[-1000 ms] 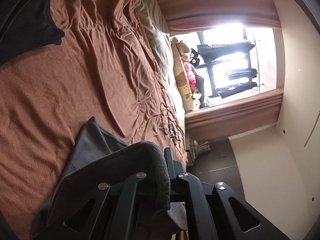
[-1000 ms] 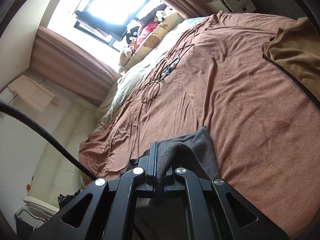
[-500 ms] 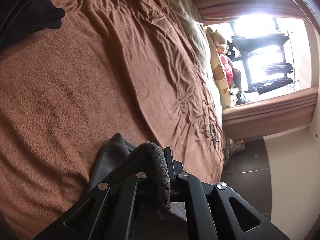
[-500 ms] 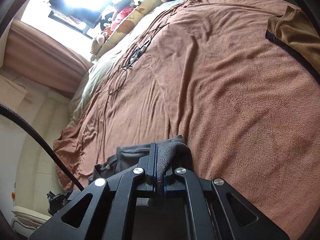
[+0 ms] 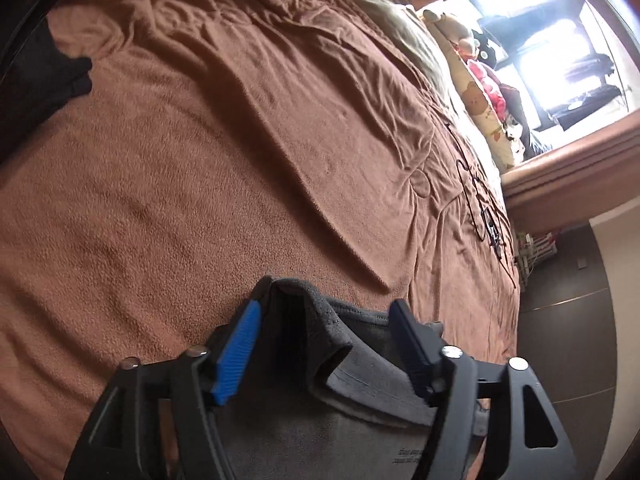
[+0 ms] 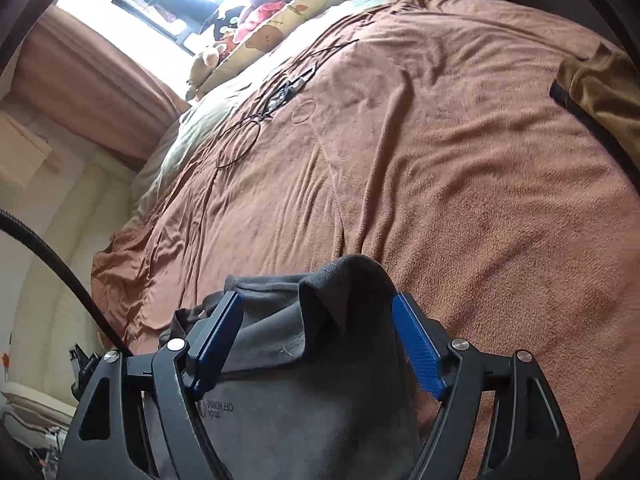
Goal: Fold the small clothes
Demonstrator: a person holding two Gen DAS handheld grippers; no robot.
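Now, left gripper (image 5: 324,320): jaws have just been opening and stand wide, blue pads clear of the cloth between them.
Right gripper (image 6: 318,312): likewise just opened wide, a raised fold between its pads (not pinched).
Grey garment (image 6: 288,420): lying on the brown bedspread (image 6: 440,168) at its near edge, printed label showing.
Far side: black cable (image 6: 240,144) loops on the bedspread.
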